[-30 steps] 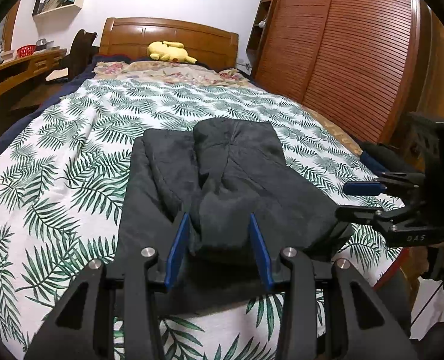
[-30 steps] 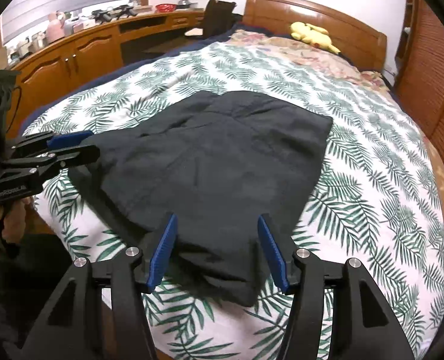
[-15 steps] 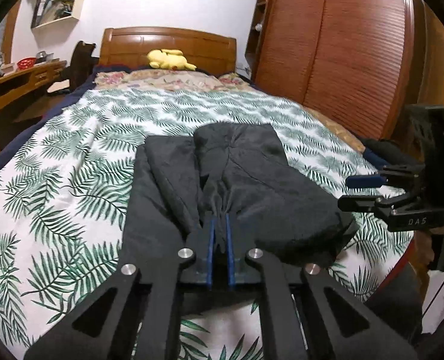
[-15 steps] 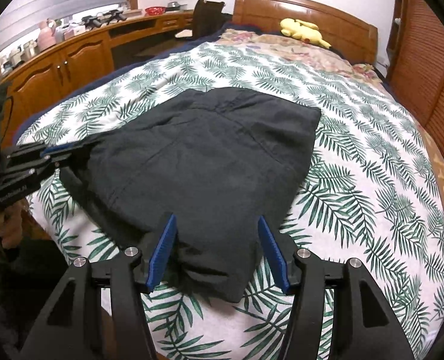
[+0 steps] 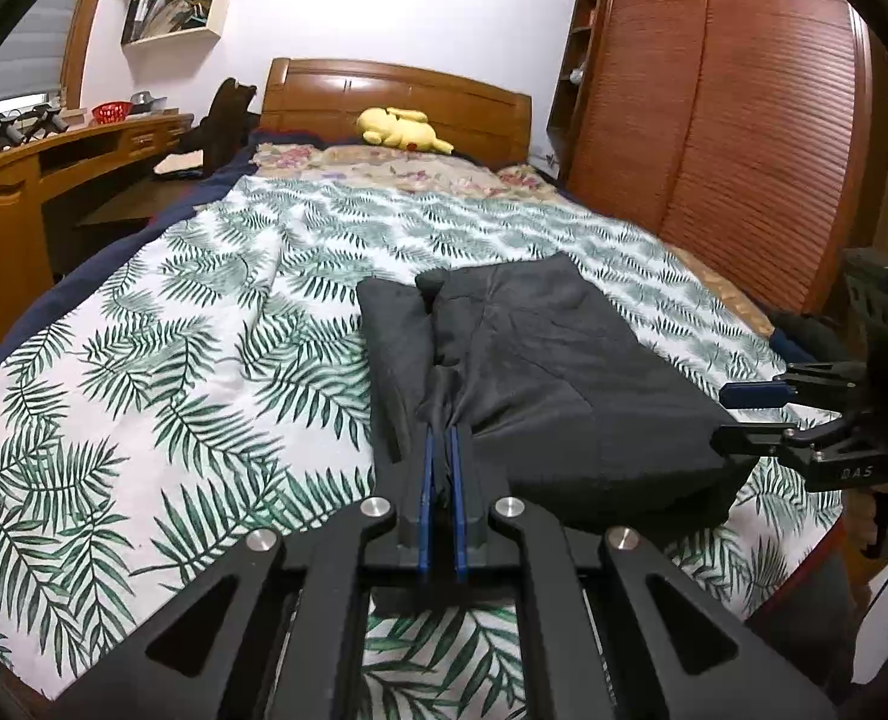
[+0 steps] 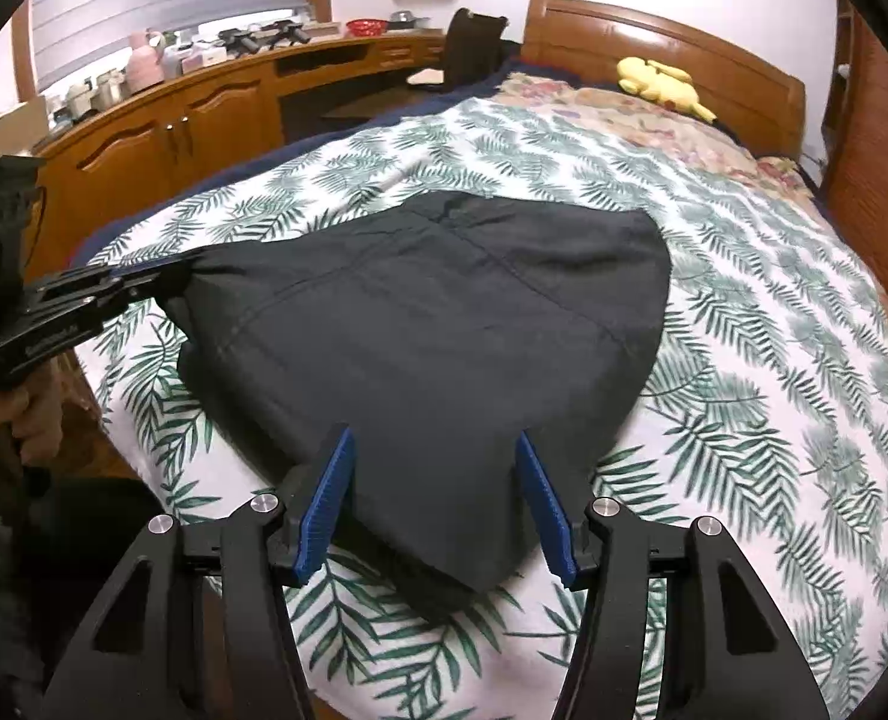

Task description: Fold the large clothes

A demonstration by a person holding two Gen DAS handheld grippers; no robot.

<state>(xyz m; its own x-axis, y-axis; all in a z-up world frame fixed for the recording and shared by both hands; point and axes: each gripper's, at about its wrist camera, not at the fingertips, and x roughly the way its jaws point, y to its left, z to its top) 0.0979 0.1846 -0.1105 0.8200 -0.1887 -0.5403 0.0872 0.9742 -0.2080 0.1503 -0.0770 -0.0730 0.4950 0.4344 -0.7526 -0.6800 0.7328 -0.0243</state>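
A dark grey padded garment (image 5: 552,372) lies folded on the leaf-print bedspread (image 5: 204,396) near the foot of the bed. My left gripper (image 5: 441,432) is shut on a pinched fold at the garment's near left edge. In the right wrist view the left gripper (image 6: 174,279) holds that corner taut off the garment (image 6: 444,312). My right gripper (image 6: 435,450) stands open, its blue pads straddling the near right corner without pressing on it. From the left wrist view the right gripper (image 5: 738,416) sits at the garment's right edge.
A yellow plush toy (image 5: 399,129) rests by the wooden headboard (image 5: 396,90). A wooden desk (image 6: 204,102) with a dark chair (image 6: 471,45) runs along the left of the bed. A slatted wardrobe (image 5: 732,138) stands on the right.
My left gripper closed on a fold of the garment and drew it toward the near left. The right gripper edged forward over the near corner, staying open.
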